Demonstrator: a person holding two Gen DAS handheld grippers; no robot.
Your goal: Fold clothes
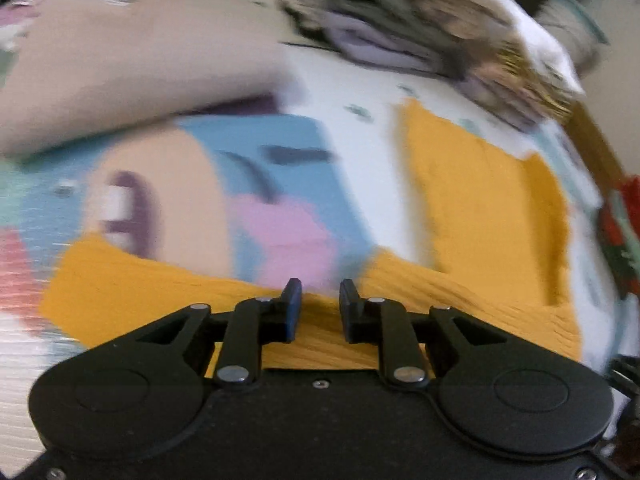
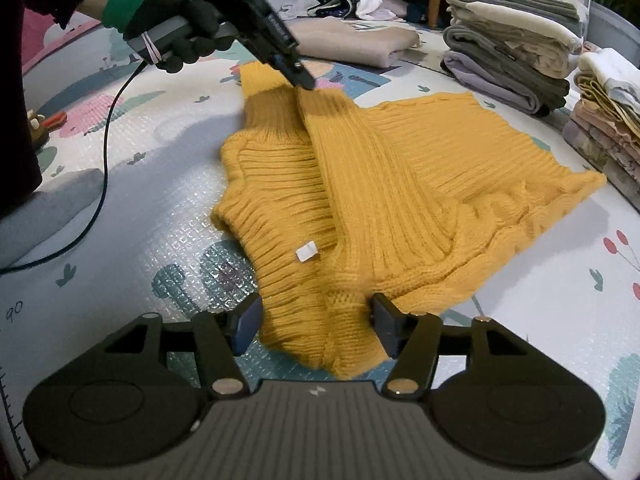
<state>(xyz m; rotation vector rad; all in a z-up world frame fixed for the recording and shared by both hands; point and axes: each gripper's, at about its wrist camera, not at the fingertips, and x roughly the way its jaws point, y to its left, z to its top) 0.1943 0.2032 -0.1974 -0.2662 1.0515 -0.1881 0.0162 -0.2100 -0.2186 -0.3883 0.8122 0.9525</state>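
On the left, my left gripper [image 2: 306,82] has the end of a sleeve [image 2: 316,108] of the yellow sweater [image 2: 400,184], and the sleeve is drawn across the body of the garment, which lies spread on the play mat [image 2: 120,208] on the floor. In its own blurred view the left fingers [image 1: 294,308] stand a little apart with yellow knit between them, so I cannot tell if they really pinch the sleeve or only rest on it. If the hold is weak, I think the sleeve may slide out and fall back crooked, because thick ribbed knit is heavy and stretches. Pulling too far could also drag the whole sweater over the smooth mat and spoil the fold. In the middle, the white tag [image 2: 307,251] marks the neck part, which is already bunched. On the right, my right gripper [image 2: 316,330] has its fingers open wide on both sides of the near edge of the sweater, not closed on it. If I close them now, I may catch two layers together. Farther right, the stacks of folded clothes [image 2: 516,44] are near; a wide swing may knock them.
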